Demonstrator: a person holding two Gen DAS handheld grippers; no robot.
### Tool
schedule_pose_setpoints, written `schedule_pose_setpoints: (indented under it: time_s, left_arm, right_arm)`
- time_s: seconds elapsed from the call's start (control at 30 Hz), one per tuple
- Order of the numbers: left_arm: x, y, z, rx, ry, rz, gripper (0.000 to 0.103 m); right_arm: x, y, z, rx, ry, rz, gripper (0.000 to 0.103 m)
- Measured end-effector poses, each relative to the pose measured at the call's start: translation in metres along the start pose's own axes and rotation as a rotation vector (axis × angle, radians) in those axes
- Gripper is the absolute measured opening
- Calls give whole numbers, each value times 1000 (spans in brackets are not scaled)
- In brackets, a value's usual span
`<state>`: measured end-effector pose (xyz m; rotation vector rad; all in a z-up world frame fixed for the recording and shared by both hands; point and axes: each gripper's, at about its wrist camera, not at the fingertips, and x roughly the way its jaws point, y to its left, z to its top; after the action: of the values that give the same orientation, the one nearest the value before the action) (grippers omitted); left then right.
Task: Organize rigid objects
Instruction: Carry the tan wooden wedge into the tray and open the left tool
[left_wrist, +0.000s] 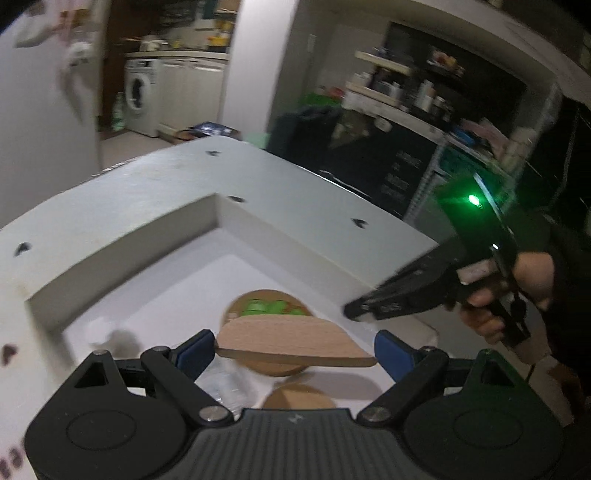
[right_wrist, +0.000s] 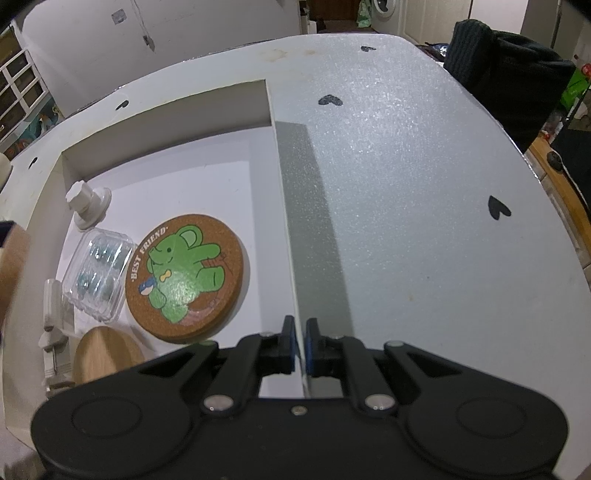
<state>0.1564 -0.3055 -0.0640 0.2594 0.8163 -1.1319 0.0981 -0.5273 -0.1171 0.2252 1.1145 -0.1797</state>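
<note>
Left gripper (left_wrist: 295, 349) carries a light wooden disc (left_wrist: 291, 341), flat and nearly level, edge-on to its camera. One blue pad touches the disc's left end; whether the right pad (left_wrist: 391, 352) is touching I cannot tell, there seems to be a sliver of gap. Judged as a wide-span hold across the disc's diameter, which explains jaws spread so far.

The disc hangs over the white box (right_wrist: 166, 110), above the cork coaster (right_wrist: 184, 277) with the green elephant print. Likely purpose: lower it in with the other round flats.

Inside the box, taking the coaster as landmark: clear plastic case (right_wrist: 98, 273) touching or just beside its left edge; white knob-like fitting (right_wrist: 88, 203) beyond the case, toward the far-left corner; second wooden round (right_wrist: 107, 354) near the coaster's front-left; a white clamp-like piece (right_wrist: 53, 321) left of that, against the wall.

Right gripper (right_wrist: 300, 345) is clenched on the box's thin right wall (right_wrist: 286, 221), a pad on each face. I read this as bracing, so the box does not slide on the grey speckled table (right_wrist: 424, 221) during the drop-in.

Risk, as I judge it: a flat disc pinched only by its rim could tip on release.
</note>
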Motion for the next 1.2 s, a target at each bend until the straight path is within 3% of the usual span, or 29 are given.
schedule_pose_setpoints:
  time_s: [0.17,0.43,0.6,0.8,0.87,1.2]
  left_arm:
    - [24,-16,-1,50,46,-44,92]
    - [55,-20,2,41,89,-99,92]
    - [73,-28,5,101,129,-119,92]
    - [80,-37,1,36,141,-148,94]
    - [79,-39,-4,12,153,-147,103]
    - [66,-39,-17,-59,172,-148,103]
  right_arm:
    - [-3,3,4,3,-1,-7,7]
    - [-10,4,11,17,-40,-12,6]
    - [-10,2,11,14,-32,-8,5]
    - [-9,2,9,20,-29,-8,5]
    - [-8,2,9,21,-27,-7,6]
    - [-4,1,8,25,-15,-6,6]
